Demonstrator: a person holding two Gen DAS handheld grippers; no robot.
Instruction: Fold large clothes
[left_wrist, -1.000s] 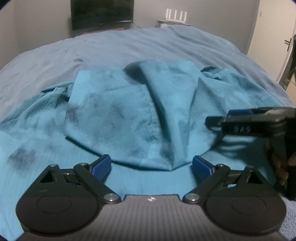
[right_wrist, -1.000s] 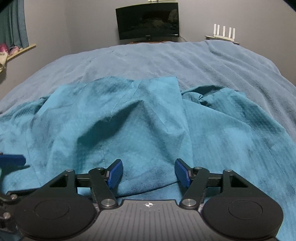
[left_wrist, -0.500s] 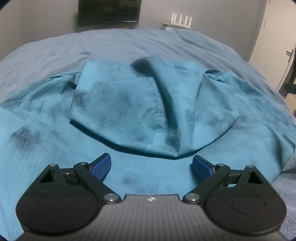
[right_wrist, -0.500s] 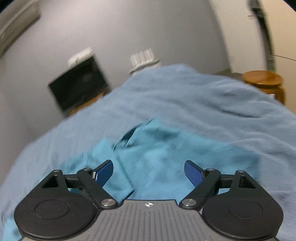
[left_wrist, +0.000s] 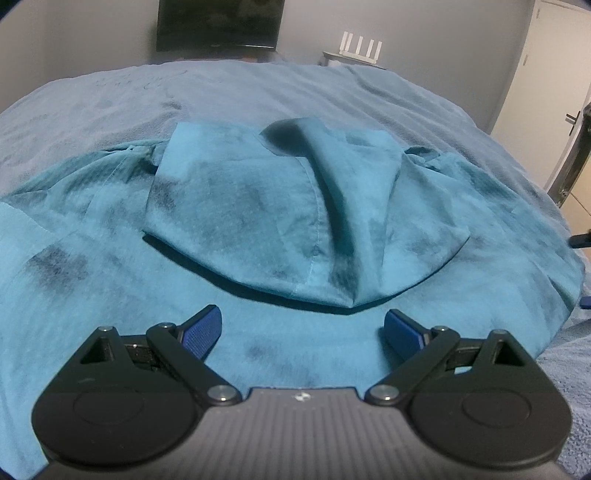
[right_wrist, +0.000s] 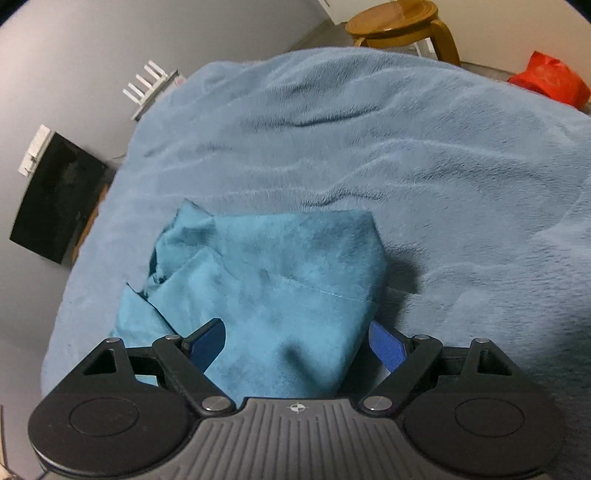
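Bed, covered by a light blue fleece blanket, fills both views. Broad bare blanket lies beyond the garment's far edge and to its right, rumpled in low ridges.

Teal garment lies spread on the blanket. In the left wrist view a flap is folded over its middle; the flap's near edge curves across just ahead of the tongs and casts a dark shadow on the layer beneath. A raised crease runs down the flap right of centre. The garment's right edge drops off toward the bed's side.

In the right wrist view a corner of the garment shows a straight far edge and a stitched seam, with open blanket past it.

Left tongs: spread wide, gripping nothing, over flat teal cloth.

Right tongs: spread wide, cloth lying between the blue pads, not pinched.

Beyond the bed: dark screen, wooden stool, red bag.
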